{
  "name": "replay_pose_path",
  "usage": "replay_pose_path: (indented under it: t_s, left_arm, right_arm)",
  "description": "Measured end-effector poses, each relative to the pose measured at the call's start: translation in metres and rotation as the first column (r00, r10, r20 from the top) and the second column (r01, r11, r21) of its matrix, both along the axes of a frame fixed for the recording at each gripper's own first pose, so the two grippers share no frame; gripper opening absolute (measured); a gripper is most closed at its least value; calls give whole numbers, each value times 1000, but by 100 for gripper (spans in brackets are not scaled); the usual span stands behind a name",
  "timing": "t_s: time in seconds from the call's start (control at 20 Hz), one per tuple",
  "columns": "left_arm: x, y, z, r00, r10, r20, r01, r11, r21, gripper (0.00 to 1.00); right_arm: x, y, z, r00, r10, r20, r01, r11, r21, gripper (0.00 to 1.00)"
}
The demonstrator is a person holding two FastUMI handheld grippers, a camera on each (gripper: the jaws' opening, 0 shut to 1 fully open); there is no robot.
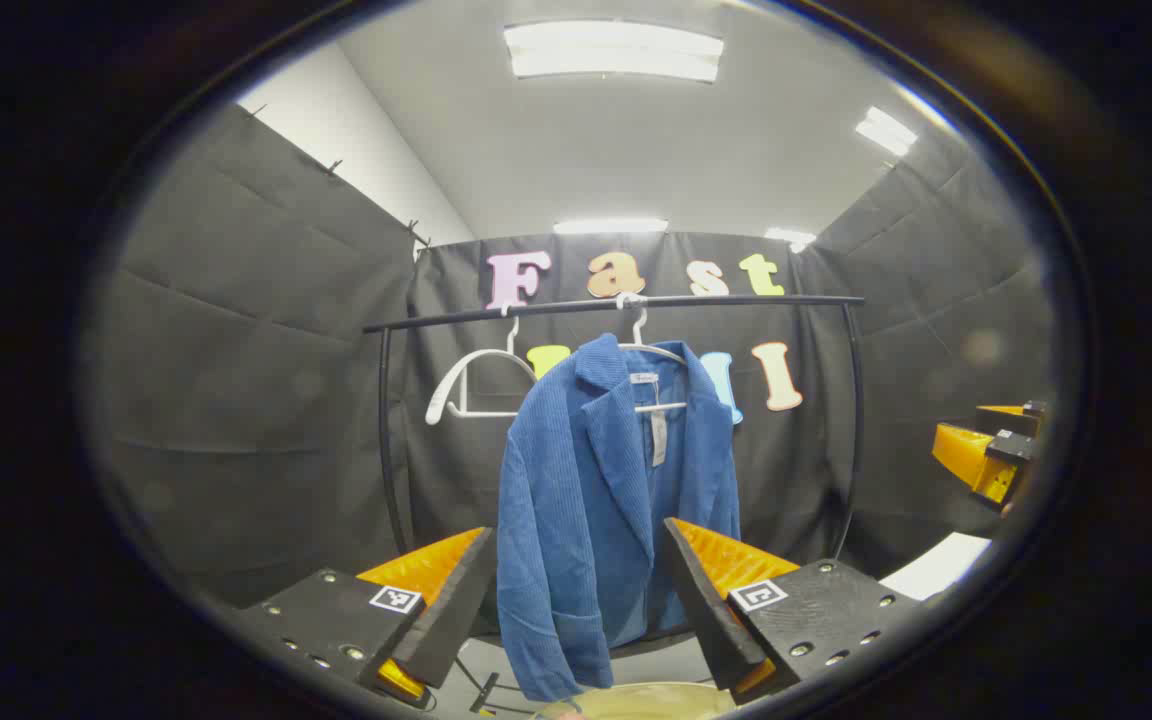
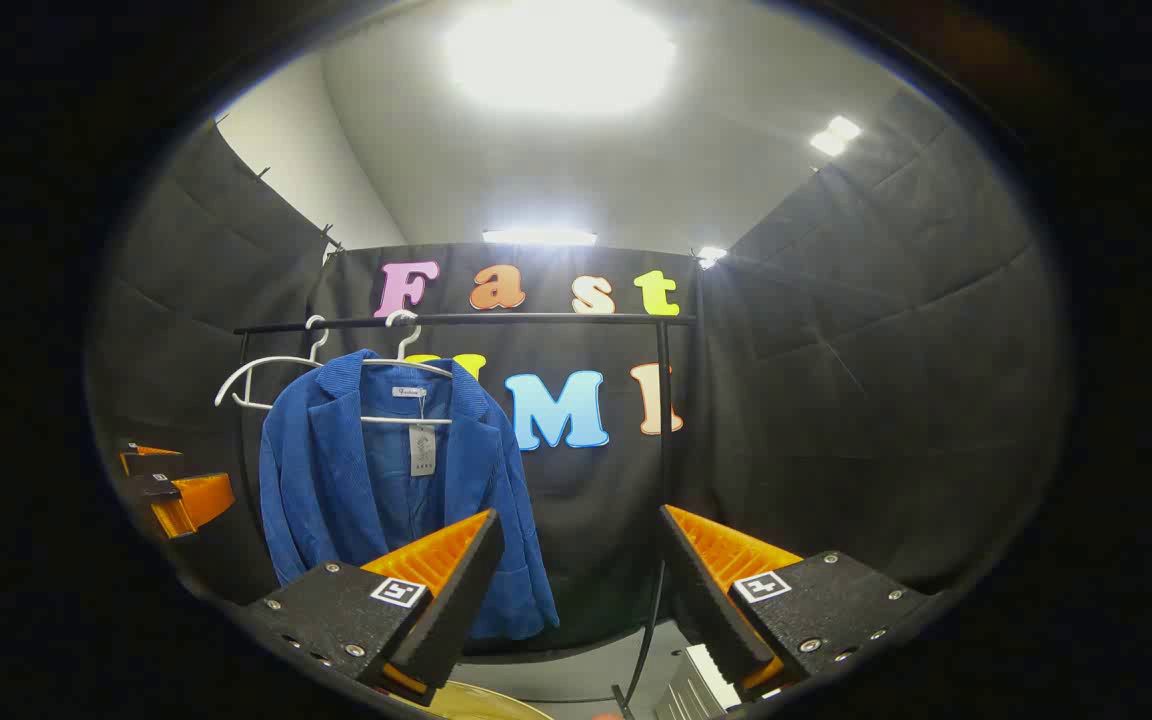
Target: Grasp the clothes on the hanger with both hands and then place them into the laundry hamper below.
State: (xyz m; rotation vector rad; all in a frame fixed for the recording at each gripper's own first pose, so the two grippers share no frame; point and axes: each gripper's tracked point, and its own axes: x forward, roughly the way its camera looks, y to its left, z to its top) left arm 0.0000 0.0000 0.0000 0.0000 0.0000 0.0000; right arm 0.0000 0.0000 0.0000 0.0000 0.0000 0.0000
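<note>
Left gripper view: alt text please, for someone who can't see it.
A blue jacket hangs on a white hanger from a black rail, straight ahead between the open left gripper fingers. An empty white hanger hangs beside it; the right gripper shows at the right edge.
</note>
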Motion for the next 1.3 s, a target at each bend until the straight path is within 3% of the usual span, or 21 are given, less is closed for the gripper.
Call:
replay_pose_path:
  t_s: [1.3]
  left_arm:
    - [-8,16,15,999,24,25,-25,1000,18,95]
  right_arm:
    - [-2,16,10,1000,20,3,-20,999,25,96]
